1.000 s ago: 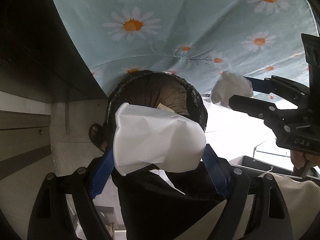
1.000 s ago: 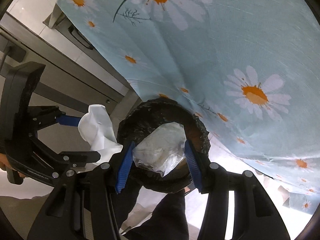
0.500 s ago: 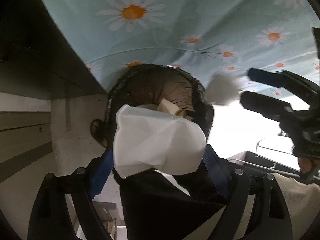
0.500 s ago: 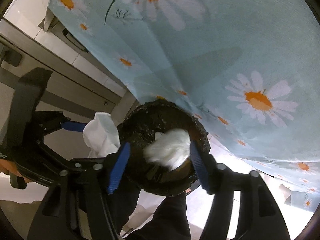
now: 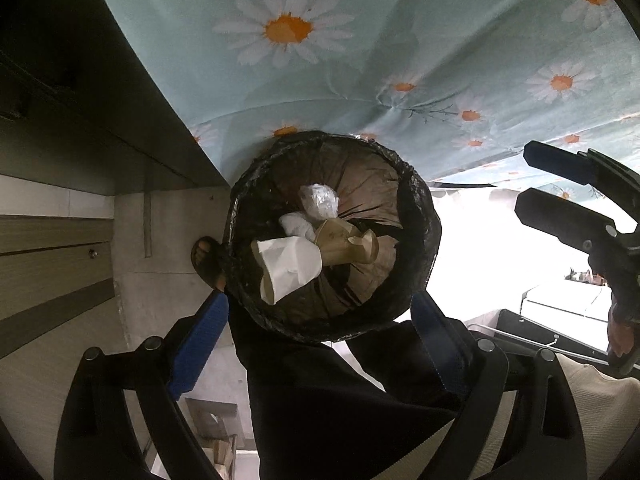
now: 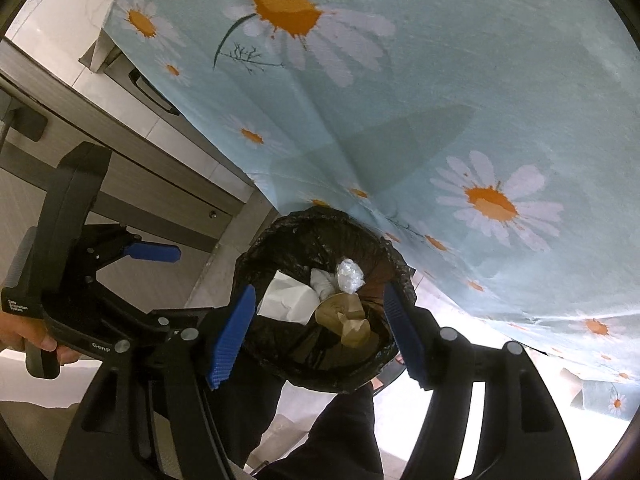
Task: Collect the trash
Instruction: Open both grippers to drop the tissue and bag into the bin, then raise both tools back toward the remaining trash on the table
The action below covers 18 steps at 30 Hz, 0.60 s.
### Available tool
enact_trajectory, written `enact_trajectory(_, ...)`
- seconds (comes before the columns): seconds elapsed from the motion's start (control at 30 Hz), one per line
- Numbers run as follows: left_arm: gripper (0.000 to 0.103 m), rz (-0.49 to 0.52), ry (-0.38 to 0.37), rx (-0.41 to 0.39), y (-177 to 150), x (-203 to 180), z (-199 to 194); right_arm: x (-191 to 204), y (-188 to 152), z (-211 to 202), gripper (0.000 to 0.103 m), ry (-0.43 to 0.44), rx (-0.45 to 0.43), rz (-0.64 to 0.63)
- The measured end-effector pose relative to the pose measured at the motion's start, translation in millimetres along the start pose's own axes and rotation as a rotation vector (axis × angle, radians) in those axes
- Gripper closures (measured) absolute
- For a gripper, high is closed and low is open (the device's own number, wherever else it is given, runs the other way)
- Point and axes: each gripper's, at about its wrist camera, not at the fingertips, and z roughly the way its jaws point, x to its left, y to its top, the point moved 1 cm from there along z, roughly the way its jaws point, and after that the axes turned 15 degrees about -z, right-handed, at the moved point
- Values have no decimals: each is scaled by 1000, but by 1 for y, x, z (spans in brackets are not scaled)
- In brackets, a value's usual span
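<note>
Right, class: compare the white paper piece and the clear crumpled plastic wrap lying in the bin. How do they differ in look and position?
The white paper piece is opaque and loosely folded in broad sheets; the clear plastic wrap is see-through and balled tight. The paper piece looks the larger of the two. It lies beside the brown paper bag, while the wrap lies deeper, nearer the daisy cloth. Both rest loose inside the black-lined bin, and neither is held.

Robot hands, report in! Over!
Left gripper opening, fingers empty. Right gripper open, empty. Tissue, plastic wad, paper bag inside bin. Nothing in the way.
</note>
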Motion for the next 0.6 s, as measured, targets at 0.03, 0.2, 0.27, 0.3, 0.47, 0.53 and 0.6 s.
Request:
enact_trajectory(0.03, 13, 2, -1, -5, 0, -1, -2, 0, 0, -1, 36, -1, -3, 2)
enact_trajectory(0.2, 13, 2, -6, -32, 0, -5, -16, -2, -2, -11, 36, -13, -24, 9)
enact_trajectory(0.27, 13, 9, -6, -47, 0, -7, -23, -2, -2, -16, 36, -19, -34, 13)
enact_trajectory(0.3, 13, 10, -6, -51, 0, -8, -26, -3, -3, -19, 36, -21, -38, 15)
enact_trajectory(0.47, 13, 28, -5, -93, -3, -18, -48, -2, -7, -36, 36, -44, -50, 22)
enact_trajectory(0.53, 13, 30, -9, -100, -4, -22, -54, -1, -9, -43, 36, -46, -57, 32)
enact_trajectory(0.6, 13, 34, -7, -112, -5, -26, -62, 0, -9, -52, 36, -44, -67, 36)
